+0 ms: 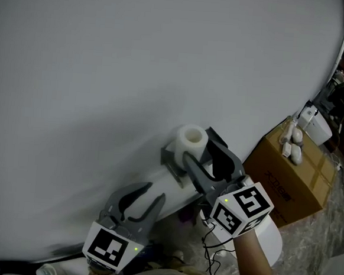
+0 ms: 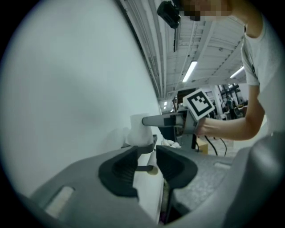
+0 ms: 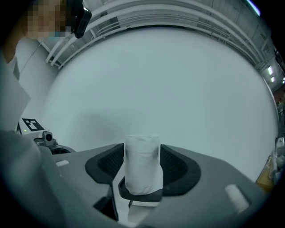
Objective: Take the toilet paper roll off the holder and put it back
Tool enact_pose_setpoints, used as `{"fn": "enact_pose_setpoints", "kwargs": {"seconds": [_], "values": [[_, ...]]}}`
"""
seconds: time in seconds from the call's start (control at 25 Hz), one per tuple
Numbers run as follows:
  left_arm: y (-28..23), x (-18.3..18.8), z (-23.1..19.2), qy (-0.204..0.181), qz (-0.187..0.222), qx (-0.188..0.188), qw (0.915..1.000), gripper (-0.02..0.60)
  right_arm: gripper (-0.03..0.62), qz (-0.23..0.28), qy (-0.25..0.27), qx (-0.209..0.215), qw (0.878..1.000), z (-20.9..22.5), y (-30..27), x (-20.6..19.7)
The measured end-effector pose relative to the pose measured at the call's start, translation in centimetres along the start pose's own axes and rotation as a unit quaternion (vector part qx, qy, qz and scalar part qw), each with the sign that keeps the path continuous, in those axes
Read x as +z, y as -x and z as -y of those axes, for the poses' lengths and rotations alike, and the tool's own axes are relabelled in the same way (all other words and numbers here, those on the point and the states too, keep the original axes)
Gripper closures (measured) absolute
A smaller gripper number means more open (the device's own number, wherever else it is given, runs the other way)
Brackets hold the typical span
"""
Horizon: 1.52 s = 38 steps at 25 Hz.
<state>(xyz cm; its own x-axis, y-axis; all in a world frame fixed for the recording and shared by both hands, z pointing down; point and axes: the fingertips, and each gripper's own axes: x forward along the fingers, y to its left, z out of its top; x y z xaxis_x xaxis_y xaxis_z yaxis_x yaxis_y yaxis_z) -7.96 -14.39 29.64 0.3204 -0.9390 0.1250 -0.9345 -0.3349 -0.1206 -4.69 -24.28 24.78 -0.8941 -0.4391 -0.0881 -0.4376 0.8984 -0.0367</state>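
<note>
Right gripper [image 3: 142,149]: we see its jaws closed on the toilet paper roll [image 3: 142,164], one ribbed pad against each side. The roll stands upright between them and fills the gap. Its bottom end sits in the dark rim of the holder [image 3: 140,196], so it is on the holder, not lifted off.

Head view agrees. The right gripper [image 1: 199,147] reaches in from the lower right with one jaw on each side of the roll [image 1: 190,141]. The holder [image 1: 171,160] is fixed to the white wall [image 1: 136,60], low on it.

Left gripper [image 2: 148,156]: jaws a narrow way apart and empty, nothing touching the pads. Through the gap we see a thin dark rod [image 2: 143,168] that lies beyond them, and further off the roll [image 2: 140,131] with a jaw of the right gripper across its upper part.

In the head view the left gripper [image 1: 153,193] points at the wall below and left of the holder, near it but apart.

A hand [image 2: 211,127] holds the right gripper behind its marker cube [image 1: 242,207].

A cardboard box [image 1: 290,179] stands at the wall's right edge, well apart from the holder.
</note>
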Motion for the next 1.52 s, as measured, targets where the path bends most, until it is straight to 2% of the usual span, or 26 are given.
{"fn": "enact_pose_setpoints", "kwargs": {"seconds": [0.2,0.36,0.48,0.68,0.92,1.0,1.16,1.28,1.52], "values": [[0.7,0.4,-0.1,0.001,0.01,-0.017,0.9998,0.49,0.352,0.011,0.037,-0.039,0.999,-1.0,2.1,1.2],[1.4,0.5,-0.6,-0.003,0.023,-0.029,0.9993,0.539,0.355,0.006,0.065,-0.075,0.995,-2.0,4.0,1.5],[2.1,0.7,-0.7,-0.016,0.037,-0.044,0.9982,0.591,0.441,0.004,0.069,-0.102,0.992,-2.8,5.5,1.4],[2.7,0.4,-0.5,-0.019,0.053,-0.077,0.9955,0.591,0.556,0.001,0.058,-0.162,0.985,-3.7,7.7,0.3],[3.5,-0.7,-0.1,-0.018,0.056,-0.106,0.9926,0.591,0.571,-0.013,0.043,-0.203,0.978,-5.3,9.3,-2.0],[4.0,-1.3,0.0,-0.008,0.045,-0.113,0.9926,0.591,0.571,-0.02,0.041,-0.211,0.976,-6.1,9.7,-2.7],[4.9,-2.0,-0.4,-0.014,0.049,-0.119,0.9916,0.591,0.571,-0.035,0.043,-0.222,0.974,-7.7,10.1,-3.8],[5.7,-2.6,-0.6,-0.001,0.032,-0.12,0.9922,0.591,0.576,-0.04,0.035,-0.225,0.973,-8.8,10.2,-4.4],[6.5,-4.0,-0.4,-0.001,0.017,-0.129,0.9915,0.591,0.577,-0.049,0.024,-0.233,0.971,-10.2,10.7,-5.9]]}}
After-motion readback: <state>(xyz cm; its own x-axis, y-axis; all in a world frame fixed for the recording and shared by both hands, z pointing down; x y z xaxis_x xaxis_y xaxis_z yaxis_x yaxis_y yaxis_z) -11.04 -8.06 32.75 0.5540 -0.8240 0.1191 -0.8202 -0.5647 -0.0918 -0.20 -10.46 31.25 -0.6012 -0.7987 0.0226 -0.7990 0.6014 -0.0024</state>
